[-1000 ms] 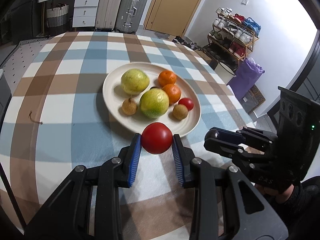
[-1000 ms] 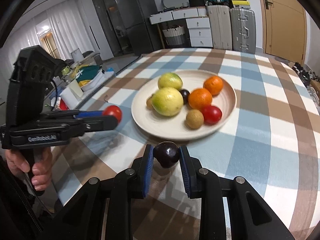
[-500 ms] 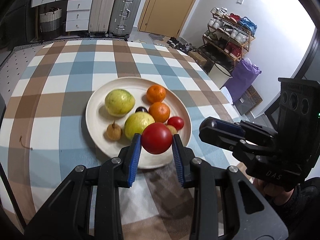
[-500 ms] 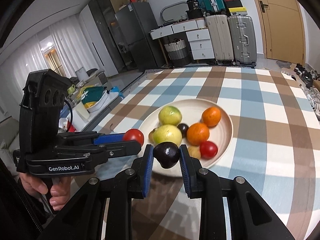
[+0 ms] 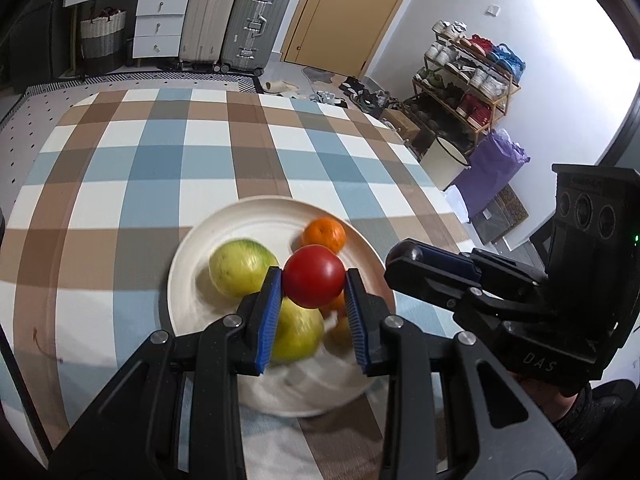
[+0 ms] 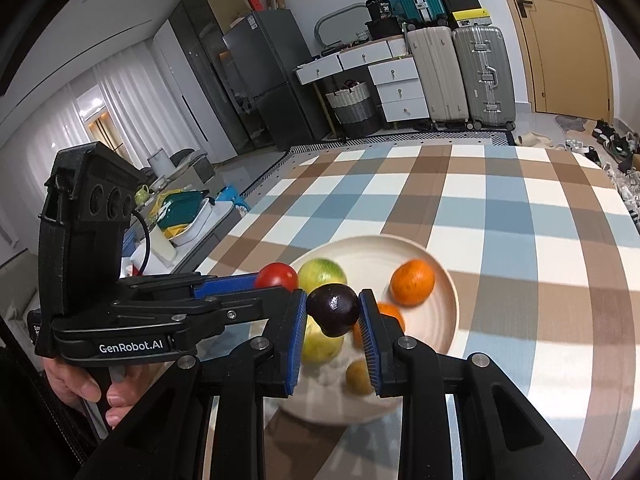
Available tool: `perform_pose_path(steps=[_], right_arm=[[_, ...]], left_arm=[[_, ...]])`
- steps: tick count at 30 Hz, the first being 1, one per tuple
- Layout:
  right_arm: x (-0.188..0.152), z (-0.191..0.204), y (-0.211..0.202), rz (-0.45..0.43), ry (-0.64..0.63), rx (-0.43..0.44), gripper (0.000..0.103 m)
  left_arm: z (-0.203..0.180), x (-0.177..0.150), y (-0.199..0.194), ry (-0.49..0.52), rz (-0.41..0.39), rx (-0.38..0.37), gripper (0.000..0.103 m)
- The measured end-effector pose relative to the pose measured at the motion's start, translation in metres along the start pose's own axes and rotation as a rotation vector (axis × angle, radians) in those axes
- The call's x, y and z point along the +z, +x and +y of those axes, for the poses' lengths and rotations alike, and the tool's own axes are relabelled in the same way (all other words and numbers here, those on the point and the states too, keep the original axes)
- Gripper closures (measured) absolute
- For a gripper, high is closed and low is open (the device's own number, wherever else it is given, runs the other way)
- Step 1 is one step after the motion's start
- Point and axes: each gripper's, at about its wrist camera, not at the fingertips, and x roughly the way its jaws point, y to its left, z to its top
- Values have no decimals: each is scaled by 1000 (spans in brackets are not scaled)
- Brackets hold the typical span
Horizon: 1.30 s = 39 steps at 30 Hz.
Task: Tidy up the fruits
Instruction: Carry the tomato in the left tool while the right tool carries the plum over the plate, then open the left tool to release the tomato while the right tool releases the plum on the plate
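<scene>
My left gripper (image 5: 314, 280) is shut on a red tomato (image 5: 314, 276) and hangs over the near half of a cream plate (image 5: 240, 216). The plate holds two yellow-green fruits (image 5: 240, 266), oranges (image 5: 324, 234) and small brown fruits, partly hidden behind my fingers. My right gripper (image 6: 332, 312) is shut on a dark purple plum (image 6: 332, 310), also above the plate (image 6: 448, 296). In the right wrist view the left gripper (image 6: 280, 280) sits just left of mine, the tomato (image 6: 277, 276) in its pads. In the left wrist view the right gripper (image 5: 408, 256) reaches in from the right.
The plate rests on a table with a blue, brown and white checked cloth (image 5: 192, 152). Suitcases (image 5: 236, 16) and white drawers stand beyond the far edge, a shoe rack (image 5: 468, 76) to the right. A hand (image 6: 80, 384) grips the left tool's handle.
Both grippers moved forward and up, from in front of the plate's near rim to above the fruits, each still holding its fruit. The plate now lies lower in both views.
</scene>
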Motion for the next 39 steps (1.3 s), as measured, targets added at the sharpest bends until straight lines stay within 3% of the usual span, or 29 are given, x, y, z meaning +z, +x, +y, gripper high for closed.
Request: perform_pose_path(steps=[14,30,33,37,39], right_arm=[[21,-27,49,66,11,-12,77],[11,-33,65,85,-22,-12,77],[11,-32,62,73,-34,-19,75],[11,-35,56,51,-23,-12,59],[11,-36,54,43,-25,-13,58]], left_arm=[[23,49,43,-16,25,-26,75],[25,50,79,-40,66,-42,75],[22,51,76,-36,54,-54,75],[21,51,74,-33,54,-46,75],[23,50,71,-40,50,-46,75]])
